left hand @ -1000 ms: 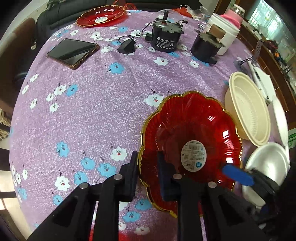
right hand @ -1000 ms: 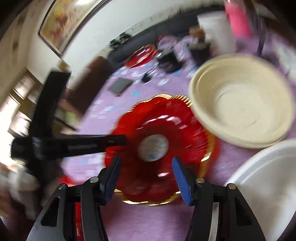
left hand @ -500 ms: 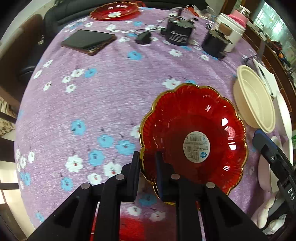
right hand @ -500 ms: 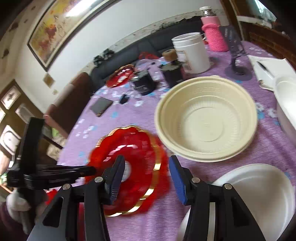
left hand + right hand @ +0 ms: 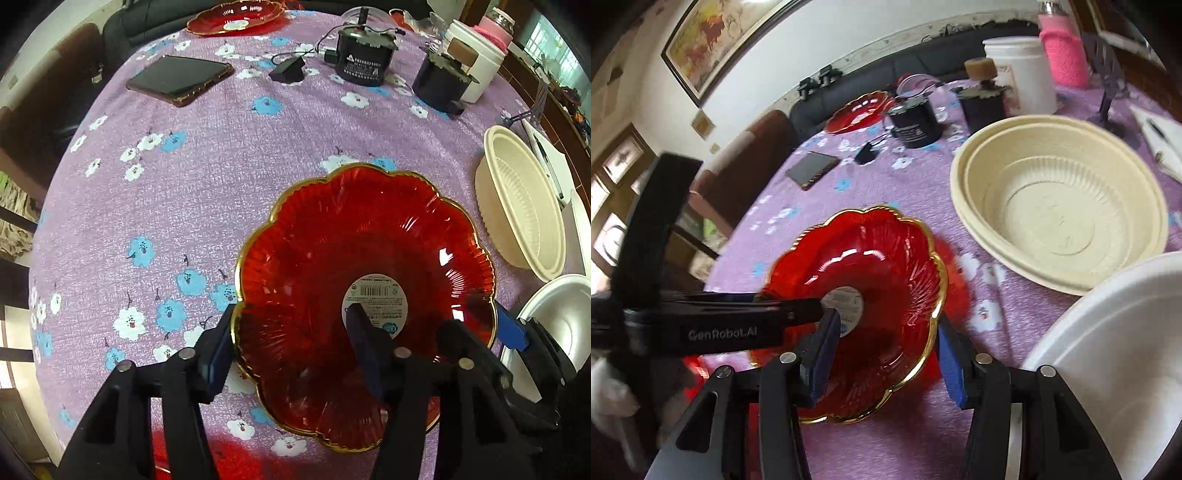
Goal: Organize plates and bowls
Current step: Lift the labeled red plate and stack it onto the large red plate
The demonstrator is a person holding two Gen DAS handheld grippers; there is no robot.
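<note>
A red scalloped plate [image 5: 354, 258] with a gold rim and a centre sticker sits low over the purple flowered tablecloth [image 5: 221, 166]. My left gripper [image 5: 291, 332] straddles its left rim, jaws opening, pads clear of the glass. In the right wrist view the same red plate [image 5: 871, 266] has my right gripper [image 5: 886, 332] straddling its near right rim, one finger inside and one outside. Its jaws are closing and do not press the rim. The left gripper's black finger [image 5: 738, 325] reaches in from the left.
Stacked cream bowls [image 5: 1060, 214] stand right of the plate, with a white plate [image 5: 1115, 350] nearer. Far across the table lie a second red plate [image 5: 236, 18], a phone [image 5: 179, 79], two black cylinders [image 5: 365, 55], a white tub [image 5: 476, 62] and a notepad.
The left gripper, shut on the red plate's rim before, has opened. The right gripper has swung back over the plate and now straddles its right rim.
</note>
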